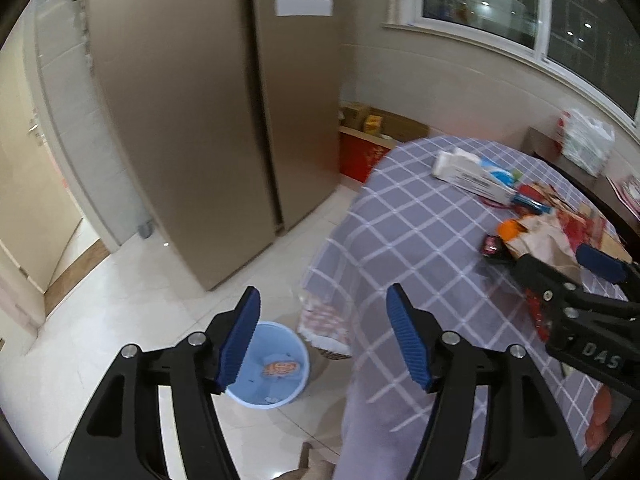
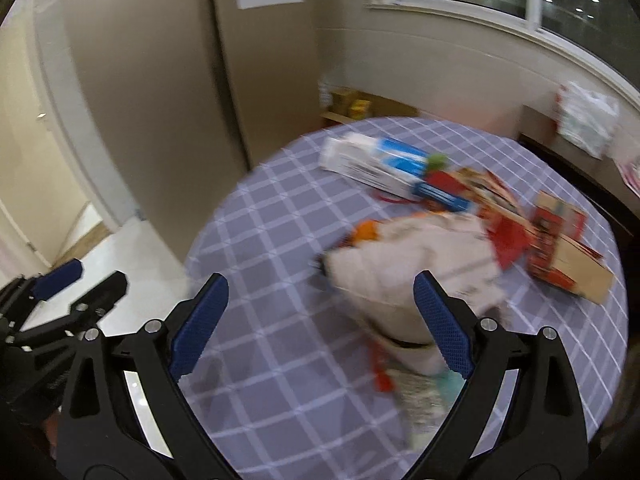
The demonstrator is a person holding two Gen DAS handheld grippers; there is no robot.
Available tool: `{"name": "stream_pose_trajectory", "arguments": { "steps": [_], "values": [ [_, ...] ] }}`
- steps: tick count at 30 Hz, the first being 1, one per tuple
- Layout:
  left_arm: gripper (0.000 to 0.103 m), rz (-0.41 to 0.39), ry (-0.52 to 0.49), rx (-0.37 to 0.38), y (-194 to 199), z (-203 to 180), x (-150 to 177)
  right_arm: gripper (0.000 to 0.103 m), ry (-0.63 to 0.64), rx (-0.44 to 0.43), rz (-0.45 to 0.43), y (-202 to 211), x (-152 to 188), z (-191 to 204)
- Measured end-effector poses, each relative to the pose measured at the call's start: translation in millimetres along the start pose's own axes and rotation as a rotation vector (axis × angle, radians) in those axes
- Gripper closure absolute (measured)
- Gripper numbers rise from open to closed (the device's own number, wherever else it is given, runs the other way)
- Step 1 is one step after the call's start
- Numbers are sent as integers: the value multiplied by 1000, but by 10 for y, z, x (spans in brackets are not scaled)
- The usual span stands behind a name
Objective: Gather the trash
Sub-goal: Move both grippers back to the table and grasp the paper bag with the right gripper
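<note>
the round light blue plastic bin (image 1: 276, 364) sits on the white floor tiles just beside the round table with the grey checked cloth (image 1: 420, 240), low at the left, and one small orange wrapper lies inside it. the left gripper (image 1: 320, 332) hangs above the bin with its blue pads wide apart and nothing between them. the right gripper (image 2: 320, 324) is over the table, also wide open and empty, with the crumpled white paper bag (image 2: 420, 264) near its right pad. the rest of the trash lies in a heap on the cloth: a long white and blue box (image 2: 380, 168) lying flat, its long side running from upper left to lower right, and a red and brown cardboard box (image 2: 568, 248) at the far right. i think the soft bag could slip or spill if it is pinched at a loose corner, and trash could miss the bin since it stands so close under the hanging cloth
</note>
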State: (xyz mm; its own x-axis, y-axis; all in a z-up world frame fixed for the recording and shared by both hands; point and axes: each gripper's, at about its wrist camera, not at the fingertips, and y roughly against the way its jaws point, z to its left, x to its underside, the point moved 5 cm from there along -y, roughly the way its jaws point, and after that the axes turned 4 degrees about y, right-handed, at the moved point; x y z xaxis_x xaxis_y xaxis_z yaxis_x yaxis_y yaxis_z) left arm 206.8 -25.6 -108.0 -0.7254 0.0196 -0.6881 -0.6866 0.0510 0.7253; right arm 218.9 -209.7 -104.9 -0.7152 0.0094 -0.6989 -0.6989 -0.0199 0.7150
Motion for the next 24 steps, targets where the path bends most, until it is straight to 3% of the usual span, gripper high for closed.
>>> {"name": "stream_pose_trajectory", "arguments": {
  "steps": [9, 14, 16, 18, 24],
  "values": [
    [37, 57, -36, 53, -172, -337, 107, 11, -24, 39, 87, -249, 303, -338],
    [37, 103, -27, 57, -290, -358, 164, 12, 0, 80, 43, -307, 279, -356],
    [37, 118, -19, 60, -322, -374, 180, 30, 17, 114, 31, -337, 256, -380],
    [37, 122, -29, 67, -320, -416, 198, 57, 17, 76, -10, -283, 207, -394],
    [37, 135, -71, 135, -305, -687, 224, 63, -67, -89, -41, -18, 98, -563]
  ]
}}
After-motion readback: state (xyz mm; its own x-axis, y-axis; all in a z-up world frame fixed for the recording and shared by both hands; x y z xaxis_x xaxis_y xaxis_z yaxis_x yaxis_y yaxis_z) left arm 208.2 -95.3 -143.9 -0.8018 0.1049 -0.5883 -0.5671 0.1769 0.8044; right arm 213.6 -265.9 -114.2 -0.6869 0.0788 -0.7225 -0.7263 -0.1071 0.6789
